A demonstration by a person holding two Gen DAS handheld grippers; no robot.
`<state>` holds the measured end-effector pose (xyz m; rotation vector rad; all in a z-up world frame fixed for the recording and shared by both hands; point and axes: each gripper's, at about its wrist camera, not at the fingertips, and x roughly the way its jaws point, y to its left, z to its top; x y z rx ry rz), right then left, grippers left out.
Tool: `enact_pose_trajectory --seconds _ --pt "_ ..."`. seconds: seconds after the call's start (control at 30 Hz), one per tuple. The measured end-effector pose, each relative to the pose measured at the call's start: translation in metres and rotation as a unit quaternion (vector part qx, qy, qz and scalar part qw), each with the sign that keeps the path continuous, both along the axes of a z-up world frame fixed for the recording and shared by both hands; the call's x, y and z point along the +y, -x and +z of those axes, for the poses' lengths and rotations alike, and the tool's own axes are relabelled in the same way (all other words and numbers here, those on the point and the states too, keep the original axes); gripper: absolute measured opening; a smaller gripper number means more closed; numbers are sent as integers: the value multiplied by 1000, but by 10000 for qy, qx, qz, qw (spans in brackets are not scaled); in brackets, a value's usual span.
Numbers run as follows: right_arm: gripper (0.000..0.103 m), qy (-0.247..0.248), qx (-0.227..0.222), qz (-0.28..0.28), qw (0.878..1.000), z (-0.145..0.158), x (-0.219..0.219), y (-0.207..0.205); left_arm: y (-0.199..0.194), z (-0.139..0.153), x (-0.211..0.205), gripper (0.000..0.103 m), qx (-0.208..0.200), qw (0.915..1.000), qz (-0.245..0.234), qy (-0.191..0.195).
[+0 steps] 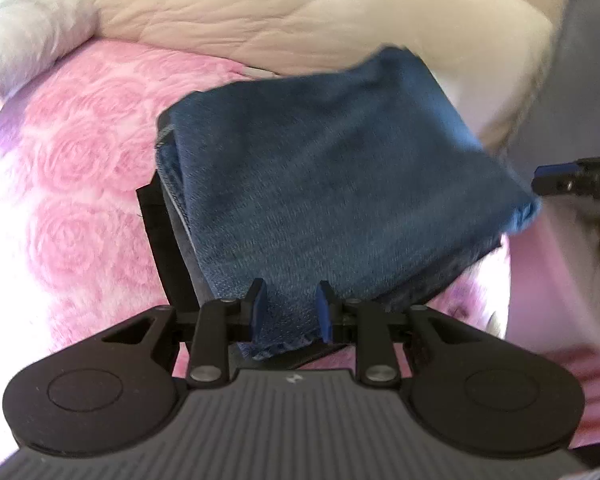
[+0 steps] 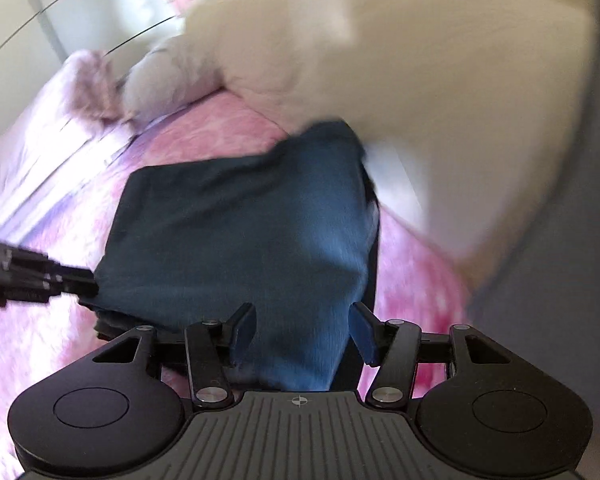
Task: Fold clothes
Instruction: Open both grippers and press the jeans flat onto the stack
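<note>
On the pink rose-patterned bedspread (image 1: 80, 152) in the left wrist view, we find the folded jeans (image 1: 332, 168) atop a dark garment (image 1: 156, 232), their near edge between the left gripper (image 1: 290, 310) fingers, which stand apart; we would close squarely on the hem before lifting, keeping layers aligned. In the right wrist view the right gripper (image 2: 304, 330) also gapes around the denim; a cream headboard (image 2: 420, 60), white pillow (image 2: 172, 80) and wardrobe doors (image 2: 80, 8) lie beyond.
</note>
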<state>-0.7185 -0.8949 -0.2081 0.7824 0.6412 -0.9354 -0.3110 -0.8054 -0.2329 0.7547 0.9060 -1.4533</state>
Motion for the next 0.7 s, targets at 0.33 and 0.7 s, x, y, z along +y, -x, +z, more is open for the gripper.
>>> enact_pose_trajectory --seconds 0.33,0.7 --pt "55 -504 -411 -1281 9896 -51 20 15 9 -2 6 22 -383 9983 -437 103" --pt "55 -601 -622 -1876 9784 -35 19 20 19 -9 6 24 -539 9967 -587 -168"
